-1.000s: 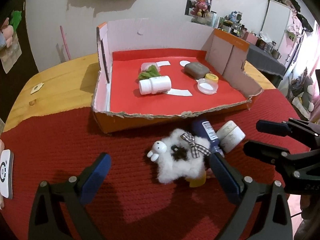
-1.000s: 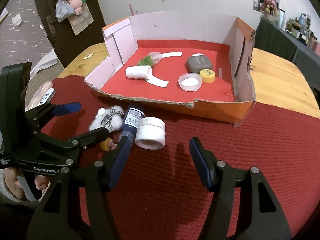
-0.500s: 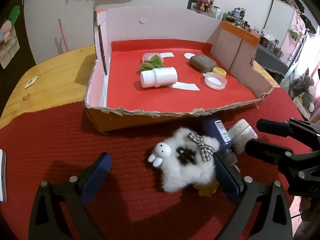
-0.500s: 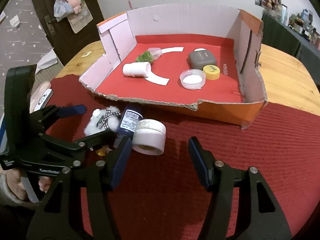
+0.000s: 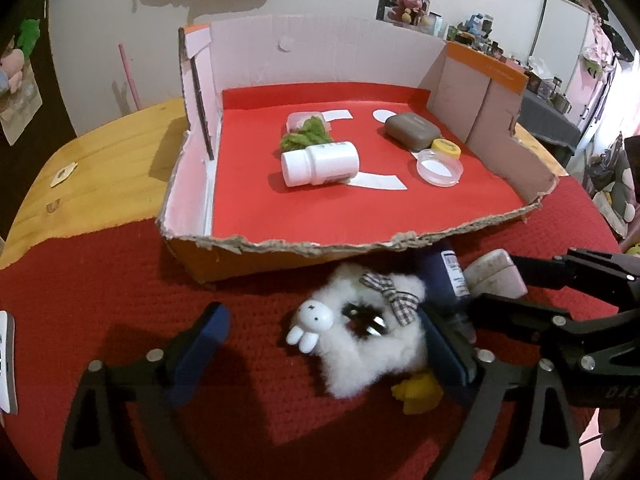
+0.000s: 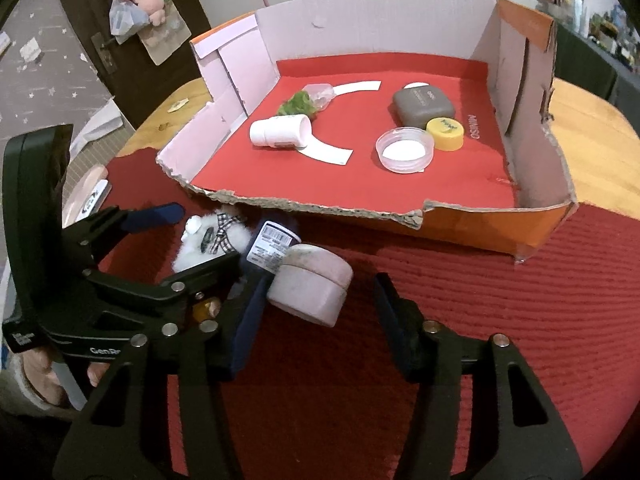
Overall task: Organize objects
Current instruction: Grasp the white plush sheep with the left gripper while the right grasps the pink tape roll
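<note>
A white fluffy toy [image 5: 368, 344] with a checked bow and a small rabbit figure lies on the red mat in front of the cardboard box [image 5: 304, 248]. My left gripper [image 5: 324, 354] straddles it with jaws closing. The right pad is at the fur and the left pad stands well clear. Beside the toy lie a dark blue bottle [image 6: 272, 240] and a white jar [image 6: 312, 284]. My right gripper [image 6: 320, 322] is closing around the jar, with a gap still showing at the right pad. A small yellow thing [image 5: 416, 392] peeks from under the toy.
The red-lined box holds a white pill bottle [image 5: 320, 162], a green bundle [image 5: 306, 136], a grey case [image 5: 410, 132], a yellow cap [image 5: 446, 148] and a clear lid [image 5: 440, 166]. Its torn front wall is low. A white device [image 5: 6, 360] lies at the mat's left edge.
Both grippers have come in lower and closer to the pile by the box. The left jaws have narrowed around the toy, the right jaws around the jar.
</note>
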